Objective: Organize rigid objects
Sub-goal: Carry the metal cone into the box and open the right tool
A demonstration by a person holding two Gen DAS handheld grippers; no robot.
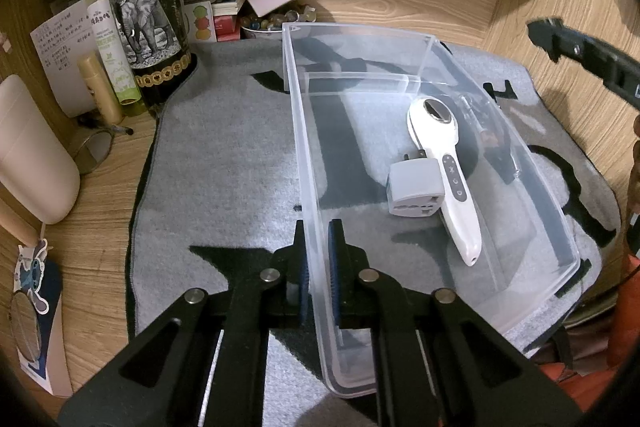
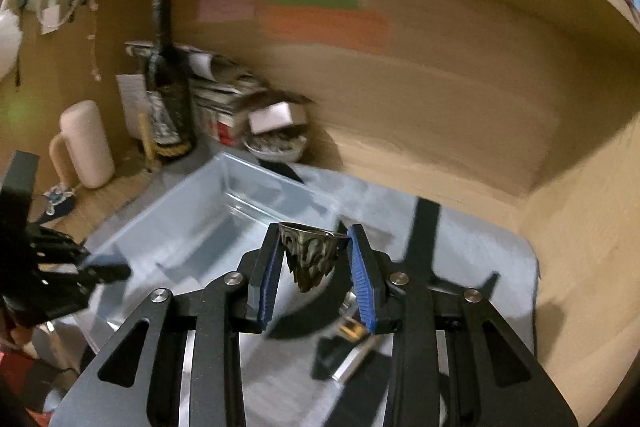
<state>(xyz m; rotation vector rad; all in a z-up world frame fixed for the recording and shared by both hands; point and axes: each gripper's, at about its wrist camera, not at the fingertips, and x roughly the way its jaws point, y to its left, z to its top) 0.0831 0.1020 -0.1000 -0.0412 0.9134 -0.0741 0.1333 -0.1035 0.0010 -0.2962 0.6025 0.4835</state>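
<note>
My left hand-held gripper (image 1: 318,259) is clamped on the near-left wall of the clear plastic storage bin (image 1: 404,39), sitting on the grey mat over the wooden worktop (image 1: 104,195). To the right, my right hand-held gripper (image 2: 314,259) grips a dark, glossy, jagged-edged metal ring (image 2: 310,253) above the bin.

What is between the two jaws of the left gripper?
In the left wrist view, the left gripper has the near side wall of the clear plastic bin between its jaws, clamped.
</note>
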